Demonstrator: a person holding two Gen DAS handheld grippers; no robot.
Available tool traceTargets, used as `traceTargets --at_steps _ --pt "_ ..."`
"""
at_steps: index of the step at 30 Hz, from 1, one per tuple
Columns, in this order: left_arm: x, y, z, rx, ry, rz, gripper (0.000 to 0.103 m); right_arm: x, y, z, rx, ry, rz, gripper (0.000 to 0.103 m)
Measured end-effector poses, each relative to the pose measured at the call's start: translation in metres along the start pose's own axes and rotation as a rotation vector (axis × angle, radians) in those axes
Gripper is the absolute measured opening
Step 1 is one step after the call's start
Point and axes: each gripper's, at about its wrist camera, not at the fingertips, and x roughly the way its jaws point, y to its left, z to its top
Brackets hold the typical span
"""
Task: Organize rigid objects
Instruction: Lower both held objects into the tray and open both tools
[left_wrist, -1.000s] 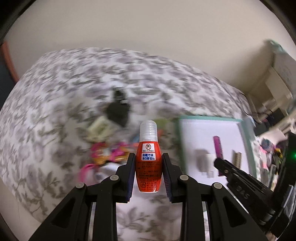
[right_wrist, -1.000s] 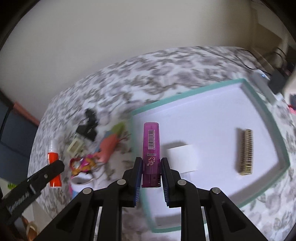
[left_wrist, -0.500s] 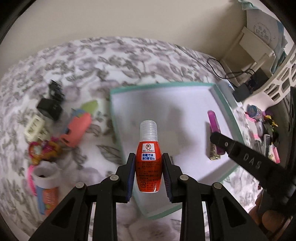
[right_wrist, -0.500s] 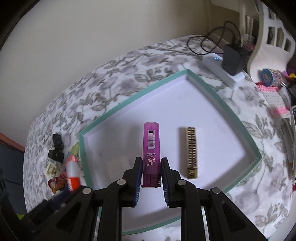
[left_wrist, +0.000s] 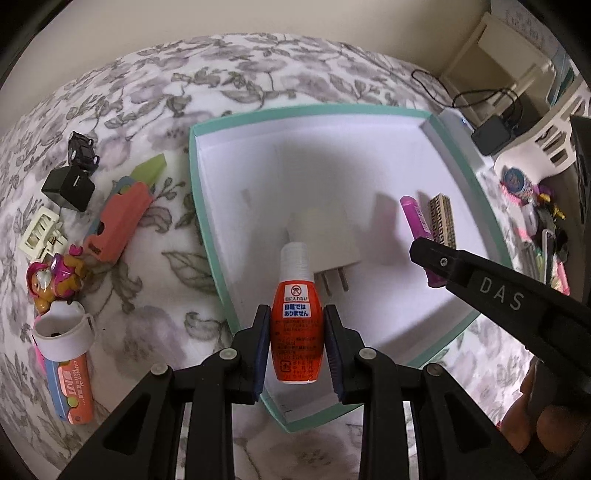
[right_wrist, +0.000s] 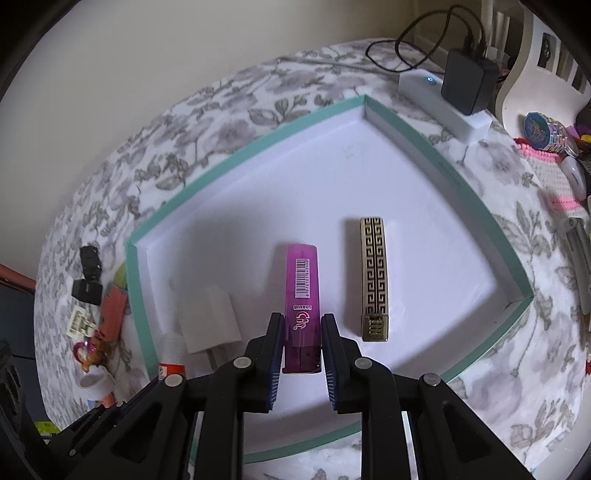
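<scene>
My left gripper (left_wrist: 296, 325) is shut on an orange bottle with a clear cap (left_wrist: 296, 325), held over the near left part of a teal-rimmed white tray (left_wrist: 192, 177). My right gripper (right_wrist: 302, 334) is shut on a purple lighter (right_wrist: 302, 295), low over the tray floor (right_wrist: 424, 177). Beside the lighter lies a gold patterned bar (right_wrist: 373, 277). A white plug adapter (right_wrist: 210, 319) lies to the lighter's left. In the left wrist view the adapter (left_wrist: 325, 240), lighter (left_wrist: 417, 221) and bar (left_wrist: 441, 218) show too, with the right gripper's finger (left_wrist: 480, 280) over them.
Left of the tray on the floral cloth lie a coral cutter (left_wrist: 118, 218), a black cube (left_wrist: 68, 188), a cream clip (left_wrist: 38, 232), a toy figure (left_wrist: 55, 277), a white tape ring (left_wrist: 62, 328) and an orange pack (left_wrist: 74, 384). A power strip with a black charger (right_wrist: 465, 81) sits beyond the far corner.
Both grippers have come down and across over the tray, each still holding its object. The tray and its contents now fill more of both views.
</scene>
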Motion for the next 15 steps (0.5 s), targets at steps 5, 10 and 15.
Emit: traceTargets --at_steps 5,10,15 --pt "0.011 -0.001 -0.002 0.005 0.030 0.023 0.029 0.012 -0.002 -0.004 0.001 0.046 -0.015 0.022" --pt "0.017 -0.005 -0.001 0.013 0.043 0.022 0.029 0.013 -0.001 -0.005 -0.011 0.054 -0.029 0.023" --pt "0.018 -0.005 0.002 0.000 0.039 0.011 0.029 0.014 -0.001 -0.003 0.004 0.058 -0.032 0.023"
